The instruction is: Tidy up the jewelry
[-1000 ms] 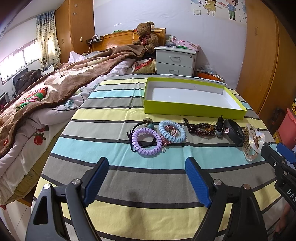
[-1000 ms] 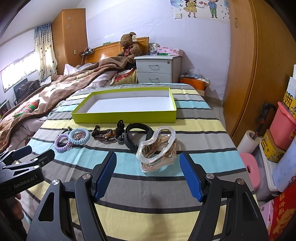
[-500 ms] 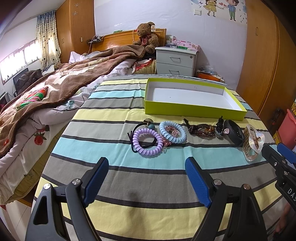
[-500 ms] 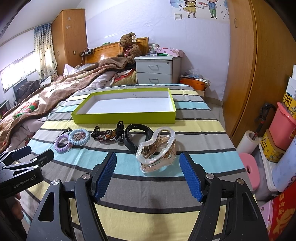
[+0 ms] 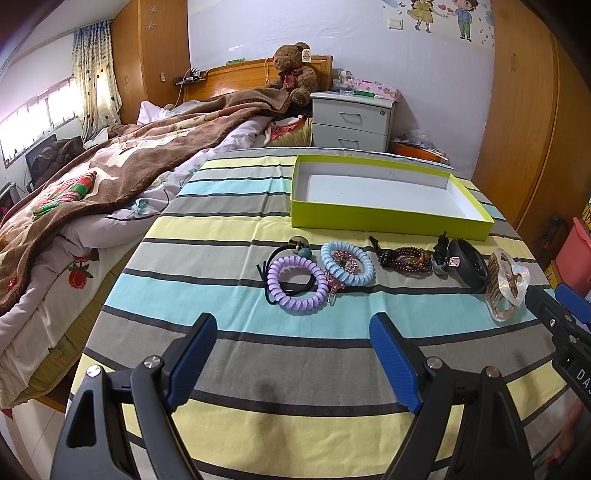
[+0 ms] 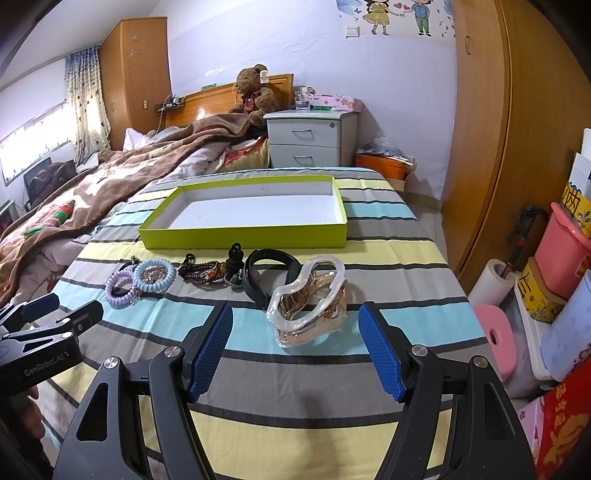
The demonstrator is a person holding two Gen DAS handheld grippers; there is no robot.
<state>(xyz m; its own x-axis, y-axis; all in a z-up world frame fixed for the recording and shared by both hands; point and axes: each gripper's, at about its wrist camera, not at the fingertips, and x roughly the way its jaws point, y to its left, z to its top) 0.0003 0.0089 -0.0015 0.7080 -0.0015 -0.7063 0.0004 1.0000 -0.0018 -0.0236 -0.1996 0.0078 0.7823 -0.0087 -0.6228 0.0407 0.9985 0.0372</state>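
Left wrist view: left gripper hangs over the striped tablecloth, fingers spread wide, holding nothing. Just beyond lie a purple coil hair tie, a blue coil hair tie and a beaded bracelet in a row. Right gripper stands likewise spread, a clear hair claw just beyond its tips, untouched. A lime-green tray sits farther back.

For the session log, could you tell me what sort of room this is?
Most likely a child's bedroom: a bed with a teddy bear at its headboard, a nightstand, and cartoon wall stickers.
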